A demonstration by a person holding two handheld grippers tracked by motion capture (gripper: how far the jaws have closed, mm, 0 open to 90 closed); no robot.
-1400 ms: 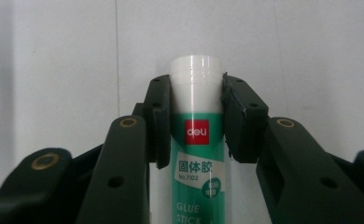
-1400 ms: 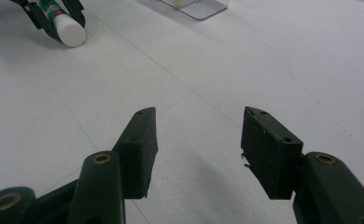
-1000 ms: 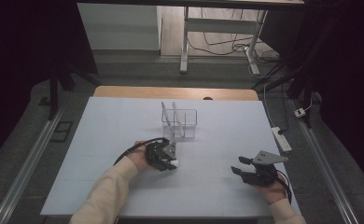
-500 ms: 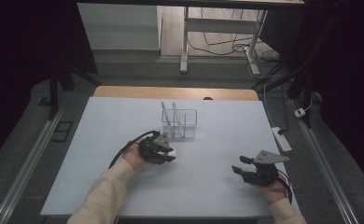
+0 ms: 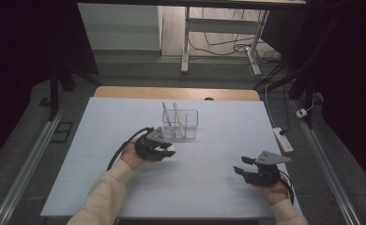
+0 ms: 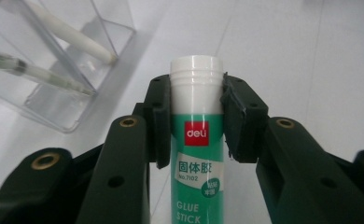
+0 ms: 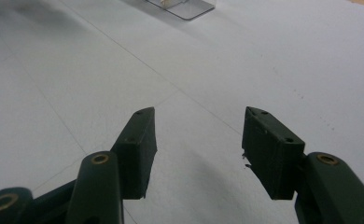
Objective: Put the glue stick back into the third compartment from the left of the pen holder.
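Table [image 5: 209, 187] pale, room seemingly dark

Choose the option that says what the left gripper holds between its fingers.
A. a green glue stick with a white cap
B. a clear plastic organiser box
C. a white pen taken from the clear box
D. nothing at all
A: in the left gripper view the fingers of the left gripper press on both sides of the green glue stick with a white cap, while the clear plastic organiser box stands apart on the table.
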